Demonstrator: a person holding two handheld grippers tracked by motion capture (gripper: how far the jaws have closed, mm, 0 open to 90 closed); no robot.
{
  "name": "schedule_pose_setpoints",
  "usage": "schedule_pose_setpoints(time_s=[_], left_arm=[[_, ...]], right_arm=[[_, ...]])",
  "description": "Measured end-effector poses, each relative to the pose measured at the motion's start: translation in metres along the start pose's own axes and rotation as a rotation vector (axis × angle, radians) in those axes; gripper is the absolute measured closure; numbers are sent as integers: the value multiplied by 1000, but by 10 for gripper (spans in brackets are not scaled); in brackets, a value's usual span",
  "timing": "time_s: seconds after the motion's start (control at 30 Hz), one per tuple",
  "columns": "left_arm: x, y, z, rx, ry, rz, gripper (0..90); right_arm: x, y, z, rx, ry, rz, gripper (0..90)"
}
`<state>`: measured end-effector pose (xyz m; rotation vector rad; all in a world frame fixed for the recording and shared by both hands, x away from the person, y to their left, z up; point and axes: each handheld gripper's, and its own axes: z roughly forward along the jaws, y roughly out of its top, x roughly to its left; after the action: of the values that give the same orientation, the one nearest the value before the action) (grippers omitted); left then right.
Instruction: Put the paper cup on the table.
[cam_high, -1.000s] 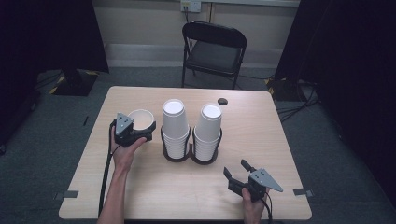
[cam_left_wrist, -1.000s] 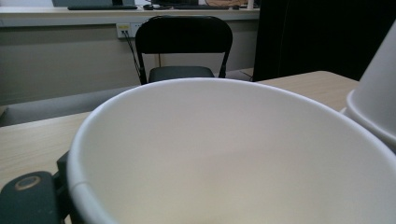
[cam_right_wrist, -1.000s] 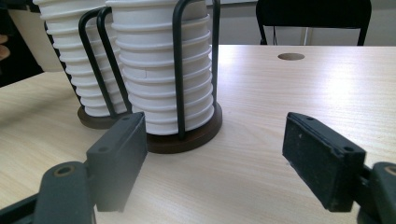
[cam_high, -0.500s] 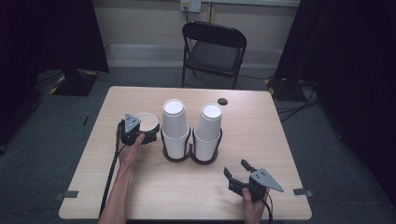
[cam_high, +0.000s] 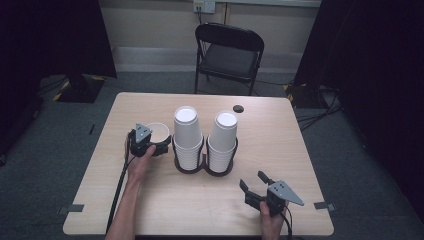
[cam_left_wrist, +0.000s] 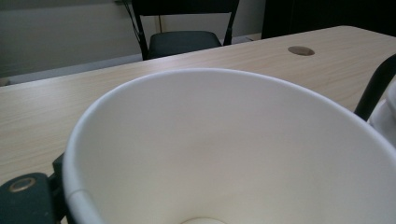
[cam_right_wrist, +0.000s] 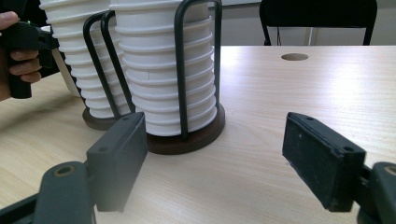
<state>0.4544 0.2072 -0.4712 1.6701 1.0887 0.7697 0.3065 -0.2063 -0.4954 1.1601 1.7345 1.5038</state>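
A single white paper cup (cam_high: 159, 131) stands upright just left of the left cup stack (cam_high: 187, 135), and my left gripper (cam_high: 157, 145) is shut on its near wall. In the left gripper view the cup's open mouth (cam_left_wrist: 224, 149) looms close, with one dark finger (cam_left_wrist: 22, 198) outside the rim at lower left. Whether the cup's base rests on the table I cannot tell. A second cup stack (cam_high: 223, 140) stands beside the first in a black wire holder (cam_high: 203, 168). My right gripper (cam_high: 253, 180) sits near the table's front right, open, with nothing between its fingers; it faces the holder (cam_right_wrist: 187, 135).
The wooden table (cam_high: 280, 145) has a round cable hole (cam_high: 238, 108) near its far edge. A black folding chair (cam_high: 227, 50) stands behind the table. The right gripper view shows the person's other hand with the left gripper (cam_right_wrist: 28, 39) beside the far stack (cam_right_wrist: 79, 60).
The left gripper has carried the cup to the right and down, from the table's left part to right beside the left stack. The right gripper has stayed put.
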Motion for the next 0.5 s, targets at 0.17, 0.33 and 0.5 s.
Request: schedule_pose_setpoints(time_s=[0.17,0.33,0.5], left_arm=[[4,-7,-1,19,2,-31,96],[3,-10,0,51,2,-26,105],[3,-13,1,98,9,-42,129]], right_arm=[[0,0,0,0,2,2,214],[0,0,0,4,2,2,214],[-1,0,0,0,2,5,214]])
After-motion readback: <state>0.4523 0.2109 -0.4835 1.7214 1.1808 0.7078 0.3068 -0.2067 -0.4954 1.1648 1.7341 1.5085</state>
